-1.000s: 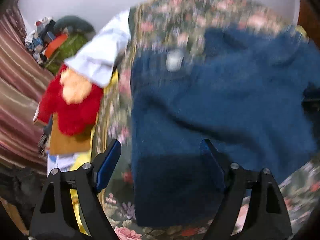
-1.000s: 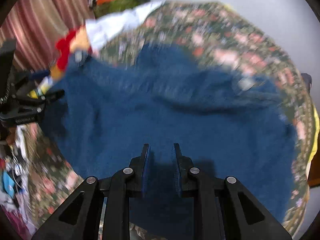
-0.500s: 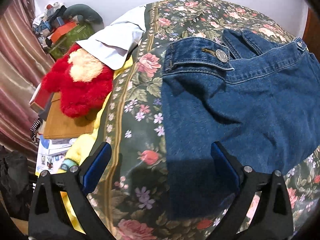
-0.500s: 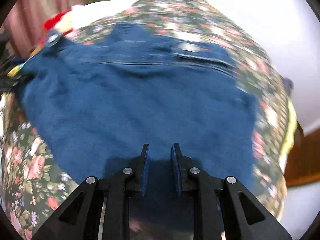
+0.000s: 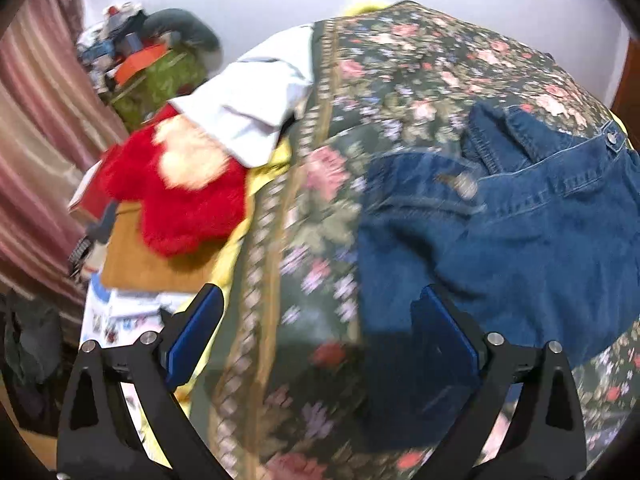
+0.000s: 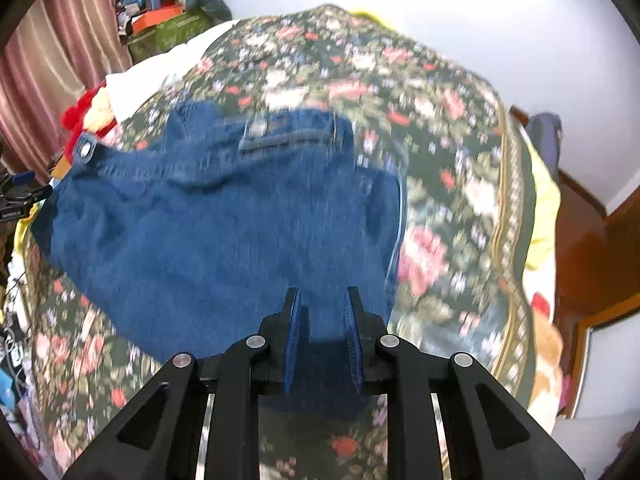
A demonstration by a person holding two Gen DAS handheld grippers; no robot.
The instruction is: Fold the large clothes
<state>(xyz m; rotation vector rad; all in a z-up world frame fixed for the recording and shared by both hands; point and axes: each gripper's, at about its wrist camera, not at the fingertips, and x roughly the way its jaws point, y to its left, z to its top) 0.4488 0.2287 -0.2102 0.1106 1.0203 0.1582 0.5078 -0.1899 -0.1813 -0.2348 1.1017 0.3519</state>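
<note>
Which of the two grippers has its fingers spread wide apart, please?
The left gripper: its blue pads stand far apart over the bedspread and jeans. The right gripper leaves only a narrow gap.

Both wrist views look down, sharing the jeans [image 5: 500, 248].

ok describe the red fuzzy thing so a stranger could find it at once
Start at the floral bedspread with the jeans on it, then look off its left edge. There, beneath a white cloth, lies a plush toy: the only bright red shaggy thing, with a cream patch.
</note>
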